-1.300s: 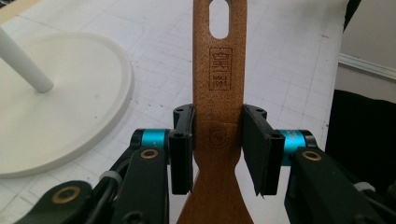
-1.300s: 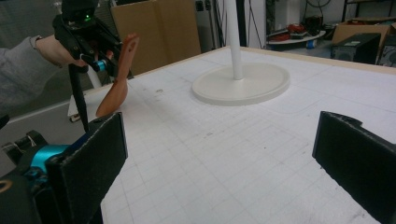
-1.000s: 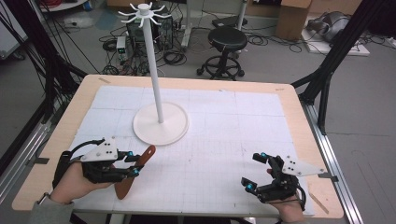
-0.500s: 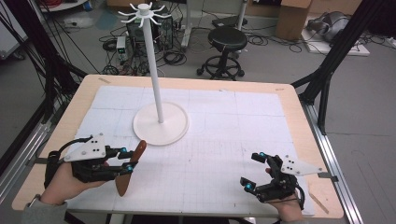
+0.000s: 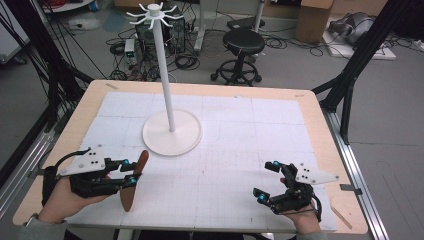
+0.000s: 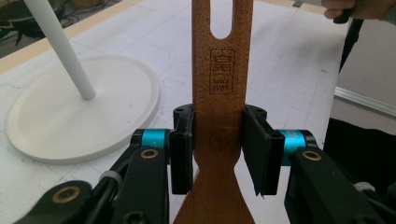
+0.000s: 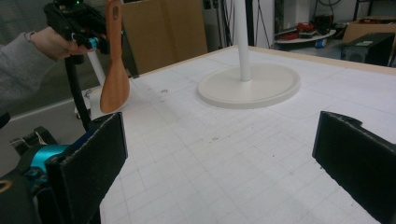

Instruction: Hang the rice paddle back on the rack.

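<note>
In the high view, the left claw sat near the front-left corner of the worktop, clamped on a wooden spatula. The spatula's handle end rose past the claw toward the white stand, while its broad blade hung on the near side of the claw, toward the worktop's front edge. Ahead of that claw and a little toward the right claw stood the round base of a white hook stand, its pole rising to a ring of hooks at the top. The right claw rested well apart from the left one, near the front-right edge over the white grid mat, its jaws spread wide with nothing between them.

In the left gripper view, both black pads of the left claw pressed on the flat sides of the spatula, just above where the handle widened into the blade. The slotted handle end, with a stamped mark below the slot, stood straight up beyond the claw. The stand's base lay beyond the claw to its left side, close by but apart from the spatula.

In the right gripper view, the right claw stood wide open over bare mat. Far ahead to its left, the other hand held the spatula blade-down above the worktop's edge; the stand stood ahead, slightly right of centre.
</note>
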Demonstrator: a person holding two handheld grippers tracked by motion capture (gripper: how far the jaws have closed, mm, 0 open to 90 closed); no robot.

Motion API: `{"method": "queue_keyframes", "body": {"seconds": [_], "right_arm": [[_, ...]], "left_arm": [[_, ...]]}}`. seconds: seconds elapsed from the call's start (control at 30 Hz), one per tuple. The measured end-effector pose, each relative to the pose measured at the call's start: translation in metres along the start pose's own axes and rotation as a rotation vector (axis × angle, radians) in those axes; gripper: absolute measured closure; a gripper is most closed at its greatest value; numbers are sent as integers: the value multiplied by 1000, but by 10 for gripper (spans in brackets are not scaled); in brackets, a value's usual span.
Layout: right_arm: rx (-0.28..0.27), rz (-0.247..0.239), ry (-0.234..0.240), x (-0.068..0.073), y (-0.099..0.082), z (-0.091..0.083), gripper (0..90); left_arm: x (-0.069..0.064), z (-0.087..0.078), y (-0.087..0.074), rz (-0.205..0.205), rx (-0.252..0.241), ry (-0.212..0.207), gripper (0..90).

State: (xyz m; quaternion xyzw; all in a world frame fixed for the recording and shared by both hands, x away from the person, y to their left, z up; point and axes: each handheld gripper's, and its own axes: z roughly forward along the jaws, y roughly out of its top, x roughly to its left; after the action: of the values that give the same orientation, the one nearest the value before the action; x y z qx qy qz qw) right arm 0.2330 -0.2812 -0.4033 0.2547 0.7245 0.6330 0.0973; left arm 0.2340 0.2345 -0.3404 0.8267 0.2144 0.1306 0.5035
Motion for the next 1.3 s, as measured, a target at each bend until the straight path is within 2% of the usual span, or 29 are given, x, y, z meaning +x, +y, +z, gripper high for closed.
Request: {"method": "queue_keyframes", "body": {"seconds": [0.13,0.43,0.67,0.83,0.97,1.03,1.2,1.3], "right_arm": [[-10,9,0,0,0,-2,21],[-8,11,-1,1,-1,-2,21],[-24,17,-5,1,0,-6,21],[-28,16,-11,0,0,-6,21],[-28,12,-3,1,1,-5,21],[-21,18,0,2,1,-5,21],[-33,16,-8,1,1,-9,21],[-31,21,-11,2,0,-10,21]], "left_arm": [[3,-3,-1,-3,-21,5,651],[11,-15,1,-57,-105,0,651],[16,-26,8,-50,-138,-5,651],[25,-30,7,-71,-163,-7,651],[29,-34,14,-67,-151,7,651],[31,-36,22,-63,-149,12,651],[30,-39,41,-20,-162,30,651],[29,-38,50,-1,-144,36,651]]}}
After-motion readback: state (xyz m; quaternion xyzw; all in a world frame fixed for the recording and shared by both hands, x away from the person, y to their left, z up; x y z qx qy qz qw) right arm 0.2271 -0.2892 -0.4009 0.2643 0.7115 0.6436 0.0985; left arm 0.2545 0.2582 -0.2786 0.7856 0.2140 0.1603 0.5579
